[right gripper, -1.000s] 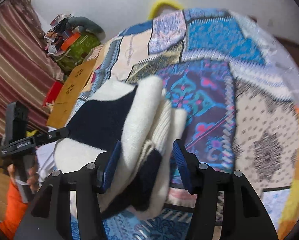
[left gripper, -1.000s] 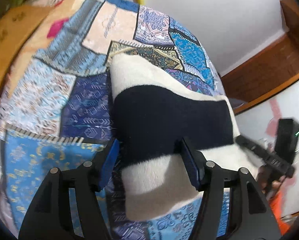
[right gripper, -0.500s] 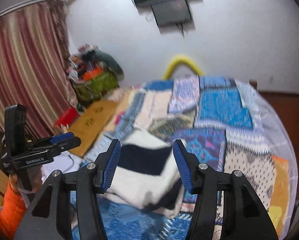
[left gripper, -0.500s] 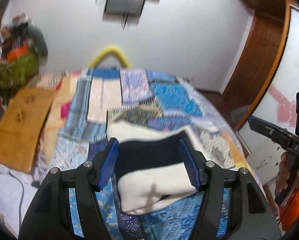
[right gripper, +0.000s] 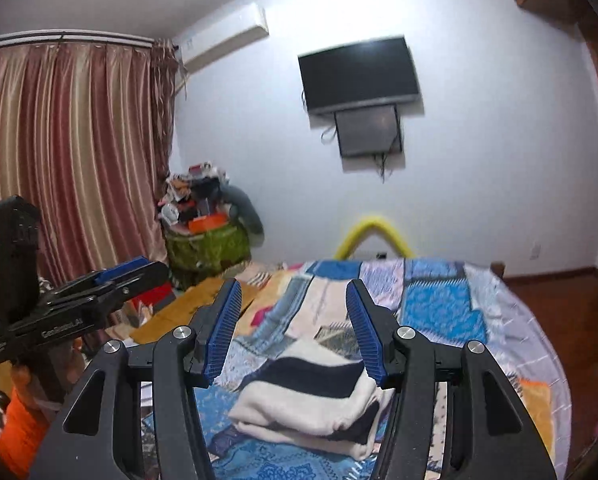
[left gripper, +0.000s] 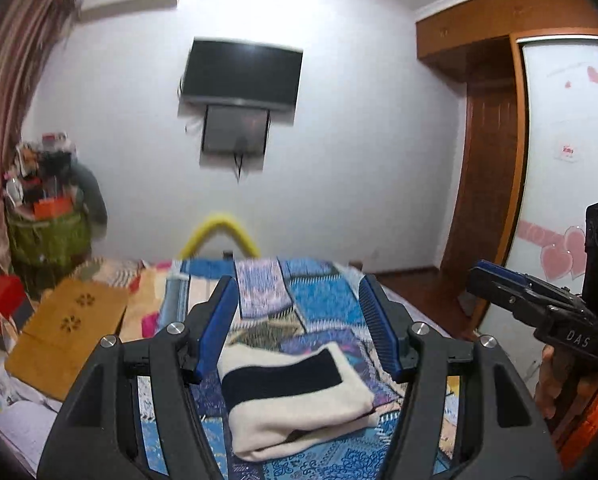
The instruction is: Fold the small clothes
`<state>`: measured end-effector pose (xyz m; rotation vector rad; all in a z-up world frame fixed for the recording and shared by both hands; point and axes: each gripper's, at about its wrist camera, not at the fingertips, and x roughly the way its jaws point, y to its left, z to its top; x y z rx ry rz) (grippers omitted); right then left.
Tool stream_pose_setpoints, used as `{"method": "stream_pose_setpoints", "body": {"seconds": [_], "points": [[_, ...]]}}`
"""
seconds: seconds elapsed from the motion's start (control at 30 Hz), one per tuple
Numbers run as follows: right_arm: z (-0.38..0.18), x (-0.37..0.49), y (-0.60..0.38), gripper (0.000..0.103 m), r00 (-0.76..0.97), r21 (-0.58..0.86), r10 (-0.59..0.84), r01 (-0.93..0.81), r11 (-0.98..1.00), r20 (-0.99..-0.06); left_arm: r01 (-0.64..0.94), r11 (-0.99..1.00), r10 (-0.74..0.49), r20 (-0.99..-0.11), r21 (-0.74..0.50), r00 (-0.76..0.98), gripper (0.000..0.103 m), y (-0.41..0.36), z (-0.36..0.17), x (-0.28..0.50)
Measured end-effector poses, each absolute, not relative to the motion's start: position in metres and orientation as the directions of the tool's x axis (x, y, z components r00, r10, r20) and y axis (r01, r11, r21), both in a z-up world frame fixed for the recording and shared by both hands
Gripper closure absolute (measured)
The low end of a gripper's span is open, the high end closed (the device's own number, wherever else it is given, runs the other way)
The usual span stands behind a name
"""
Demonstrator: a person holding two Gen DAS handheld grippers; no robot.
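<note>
Folded sweater (left gripper: 295,396), cream w/ a dark navy band, lies in a layered bundle on the bed, on the patchwork bedspread (left gripper: 319,304), near its front edge. In right wrist view the same sweater (right gripper: 319,392) shows stacked folds w/ a dark layer showing at its right end.

Left hand-held gripper (left gripper: 299,328): fingers spread wide apart, holding nothing, raised above and clear of the sweater, no contact. Right hand-held gripper (right gripper: 295,328): fingers likewise wide apart, holding nothing, above the sweater, no contact. Each gripper also visible from the other's camera: right one (left gripper: 495,276) at right edge of left view, left one (right gripper: 139,268) at left edge of right view; finger gap on those not clear.

Surroundings: wall-mounted TV (left gripper: 241,74) w/ a smaller dark panel (left gripper: 235,136) just below it, yellow curved tube (left gripper: 219,232) at far end of bed, striped curtain (right gripper: 71,152) at left, green basket (right gripper: 207,248) heaped w/ clutter beside it, brown board (left gripper: 67,332) left of the bed, wooden door frame (left gripper: 491,160) at right
</note>
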<state>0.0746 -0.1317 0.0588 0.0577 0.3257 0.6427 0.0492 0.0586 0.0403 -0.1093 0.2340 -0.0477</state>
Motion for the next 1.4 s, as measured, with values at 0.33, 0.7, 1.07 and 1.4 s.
{"method": "stream_pose_setpoints", "body": {"seconds": [0.33,0.7,1.07,1.4], "points": [[0.058,0.058,-0.133,0.029,0.818,0.092,0.516,-0.51,0.855,-0.254,0.0,0.993,-0.017,-0.153,-0.114,0.988,0.016,0.046,0.04,0.014],[0.052,0.053,-0.14,0.0,0.856,0.082,0.451,-0.446,0.891,-0.254,-0.027,0.995,0.01,-0.162,-0.1,0.987,0.0,0.036,0.03,0.006],[0.045,0.045,-0.142,0.0,0.855,0.063,0.443,-0.444,0.894,-0.268,-0.026,0.995,0.008,-0.187,-0.092,0.982,0.0,0.031,0.025,0.009],[0.048,0.043,-0.145,0.0,0.856,0.067,0.444,-0.443,0.894,-0.265,-0.026,0.995,0.007,-0.197,-0.097,0.98,0.0,0.031,0.023,0.011]]}}
